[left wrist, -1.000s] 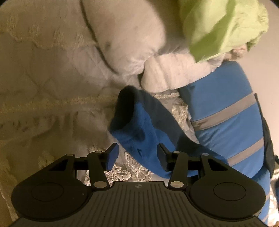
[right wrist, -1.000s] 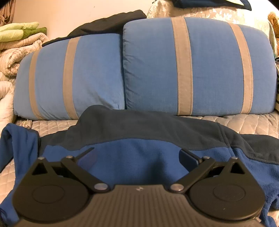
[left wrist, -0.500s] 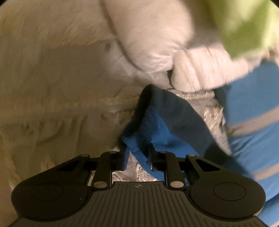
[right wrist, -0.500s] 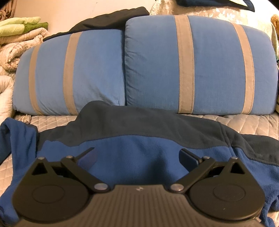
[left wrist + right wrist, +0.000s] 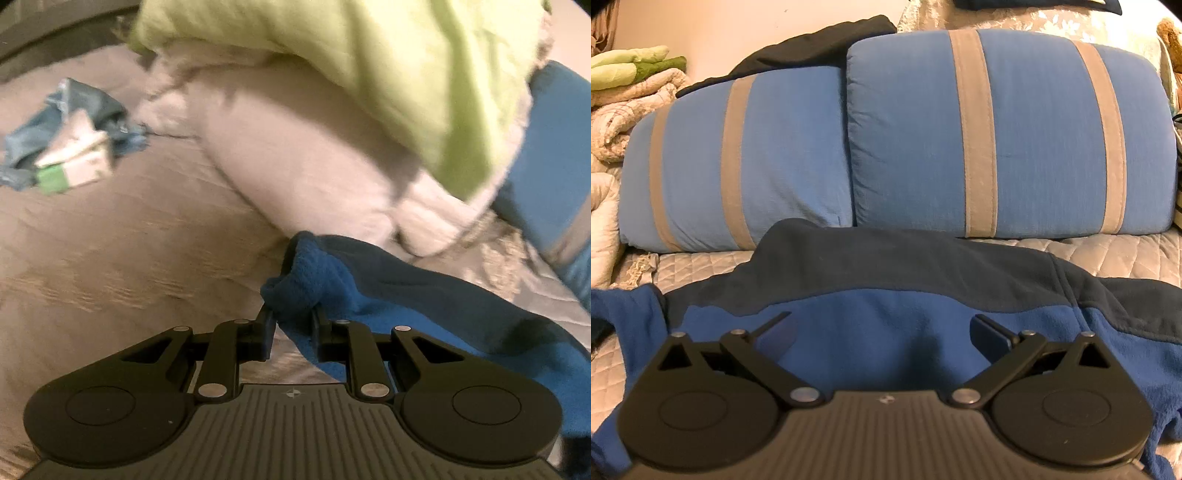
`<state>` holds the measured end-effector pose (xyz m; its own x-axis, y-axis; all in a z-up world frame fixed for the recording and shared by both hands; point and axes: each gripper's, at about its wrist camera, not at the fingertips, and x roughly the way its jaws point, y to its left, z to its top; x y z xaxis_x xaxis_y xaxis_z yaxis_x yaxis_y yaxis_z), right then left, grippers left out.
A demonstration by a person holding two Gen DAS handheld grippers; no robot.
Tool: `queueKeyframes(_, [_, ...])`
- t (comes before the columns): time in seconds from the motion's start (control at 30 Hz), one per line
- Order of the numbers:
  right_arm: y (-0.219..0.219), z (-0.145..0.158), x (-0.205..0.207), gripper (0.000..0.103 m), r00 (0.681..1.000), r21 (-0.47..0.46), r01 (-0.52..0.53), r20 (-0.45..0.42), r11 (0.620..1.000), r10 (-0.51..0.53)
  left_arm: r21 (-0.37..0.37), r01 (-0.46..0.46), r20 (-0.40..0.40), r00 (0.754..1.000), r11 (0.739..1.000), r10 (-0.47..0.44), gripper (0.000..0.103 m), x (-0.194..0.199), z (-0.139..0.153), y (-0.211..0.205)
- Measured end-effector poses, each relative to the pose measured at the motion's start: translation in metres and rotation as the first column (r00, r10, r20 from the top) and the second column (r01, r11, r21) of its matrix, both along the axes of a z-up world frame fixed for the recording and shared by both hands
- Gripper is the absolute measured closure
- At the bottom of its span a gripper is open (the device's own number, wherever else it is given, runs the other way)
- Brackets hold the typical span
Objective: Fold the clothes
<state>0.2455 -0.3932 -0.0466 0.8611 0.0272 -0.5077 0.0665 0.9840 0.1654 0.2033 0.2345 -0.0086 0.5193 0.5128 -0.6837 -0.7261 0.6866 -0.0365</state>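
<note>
A quilted bed [image 5: 1126, 254] is shown, with a blue fleece jacket [image 5: 886, 325] spread below two striped pillows [image 5: 1015, 133]. Its soft, limp sleeve end [image 5: 303, 280] is pinched by the left gripper [image 5: 291, 325]; cuffs and hems are judged best holds. The right gripper [image 5: 882, 332] is held spread above the body.

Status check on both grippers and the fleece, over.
Left gripper shut on sleeve end of blue and navy fleece jacket. Right gripper open, above jacket body. Two blue striped pillows just behind.
</note>
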Motion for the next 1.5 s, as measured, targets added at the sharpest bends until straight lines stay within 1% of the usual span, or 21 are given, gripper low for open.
queueKeyframes(0.13, [-0.003, 0.001, 0.000, 0.000, 1.000, 0.017, 0.006, -0.002, 1.000, -0.005, 0.020, -0.021, 0.000, 1.000, 1.000, 0.021, 0.083, -0.015, 0.002, 0.013])
queueKeyframes(0.23, [-0.006, 0.002, 0.001, 0.000, 1.000, 0.038, 0.010, -0.008, 0.999, -0.010, -0.005, -0.039, 0.001, 0.999, 0.999, 0.039, 0.083, -0.024, -0.001, 0.026])
queueKeyframes(0.37, [-0.009, 0.001, 0.001, 0.000, 1.000, 0.058, 0.014, -0.013, 0.998, -0.013, -0.008, -0.071, 0.001, 0.997, 0.997, 0.071, 0.083, -0.038, -0.009, 0.040])
queueKeyframes(0.53, [-0.013, 0.000, 0.002, 0.000, 0.999, 0.077, 0.027, -0.027, 0.997, -0.025, -0.054, -0.117, -0.015, 0.993, 0.992, 0.116, 0.083, -0.046, -0.032, 0.054])
queueKeyframes(0.57, [-0.013, -0.001, 0.002, 0.000, 0.999, 0.084, 0.029, -0.031, 0.996, -0.026, -0.063, -0.118, -0.019, 0.993, 0.991, 0.117, 0.083, -0.046, -0.036, 0.055])
queueKeyframes(0.6, [-0.014, -0.001, 0.003, 0.000, 0.999, 0.089, 0.031, -0.035, 0.996, -0.028, -0.069, -0.119, -0.024, 0.993, 0.990, 0.118, 0.080, -0.045, -0.040, 0.055])
queueKeyframes(0.67, [-0.015, -0.002, 0.003, 0.000, 0.999, 0.095, 0.035, -0.042, 0.995, -0.031, -0.064, -0.104, -0.025, 0.994, 0.992, 0.103, 0.079, -0.046, -0.043, 0.053])
queueKeyframes(0.7, [-0.015, -0.003, 0.004, 0.000, 0.998, 0.097, 0.037, -0.045, 0.995, -0.033, -0.049, -0.082, -0.012, 0.997, 0.995, 0.082, 0.076, -0.048, -0.041, 0.050])
queueKeyframes(0.73, [-0.016, -0.003, 0.004, 0.000, 0.998, 0.100, 0.038, -0.047, 0.994, -0.033, -0.033, -0.065, 0.006, 0.998, 0.997, 0.065, 0.068, -0.051, -0.038, 0.046])
queueKeyframes(0.77, [-0.016, -0.004, 0.004, 0.000, 0.998, 0.104, 0.038, -0.049, 0.994, -0.033, -0.016, -0.057, 0.032, 0.998, 0.998, 0.058, 0.064, -0.056, -0.034, 0.043])
queueKeyframes(0.83, [-0.016, -0.005, 0.004, 0.000, 0.998, 0.110, 0.037, -0.053, 0.993, -0.032, -0.011, -0.037, 0.104, 0.994, 0.999, 0.038, 0.046, -0.067, -0.025, 0.038])
queueKeyframes(0.9, [-0.015, -0.005, 0.003, 0.000, 0.998, 0.110, 0.034, -0.054, 0.993, -0.028, -0.016, 0.014, 0.179, 0.984, 1.000, -0.011, 0.035, -0.075, -0.012, 0.031])
queueKeyframes(0.97, [-0.013, -0.005, 0.002, 0.000, 0.999, 0.105, 0.028, -0.047, 0.994, -0.023, -0.008, 0.070, 0.230, 0.971, 0.998, -0.066, 0.032, -0.077, 0.001, 0.020])
queueKeyframes(1.03, [-0.011, -0.002, 0.000, 0.000, 1.000, 0.089, 0.017, -0.023, 0.996, -0.015, 0.001, 0.133, 0.278, 0.952, 0.991, -0.128, 0.029, -0.074, 0.014, 0.004])
queueKeyframes(1.1, [-0.009, 0.003, -0.004, 0.000, 1.000, 0.063, 0.012, 0.023, 0.998, -0.014, 0.012, 0.198, 0.325, 0.926, 0.980, -0.191, 0.027, -0.069, 0.027, -0.014])
queueKeyframes(1.17, [-0.007, 0.010, -0.007, 0.000, 0.997, 0.016, 0.017, 0.080, 1.000, -0.018, 0.027, 0.262, 0.370, 0.894, 0.965, -0.253, 0.027, -0.064, 0.040, -0.031])
queueKeyframes(1.23, [-0.006, 0.020, -0.008, 0.000, 0.994, -0.016, 0.024, 0.108, 1.000, -0.023, 0.045, 0.323, 0.413, 0.855, 0.945, -0.312, 0.026, -0.059, 0.053, -0.049])
queueKeyframes(1.33, [-0.012, 0.039, -0.009, 0.000, 0.993, -0.029, 0.025, 0.115, 0.999, -0.021, 0.096, 0.427, 0.439, 0.792, 0.899, -0.424, 0.026, -0.043, 0.070, -0.082])
queueKeyframes(1.5, [-0.036, 0.081, -0.010, 0.000, 0.992, -0.029, 0.020, 0.121, 0.999, -0.016, 0.201, 0.564, 0.459, 0.668, 0.801, -0.586, 0.025, -0.014, 0.105, -0.139])
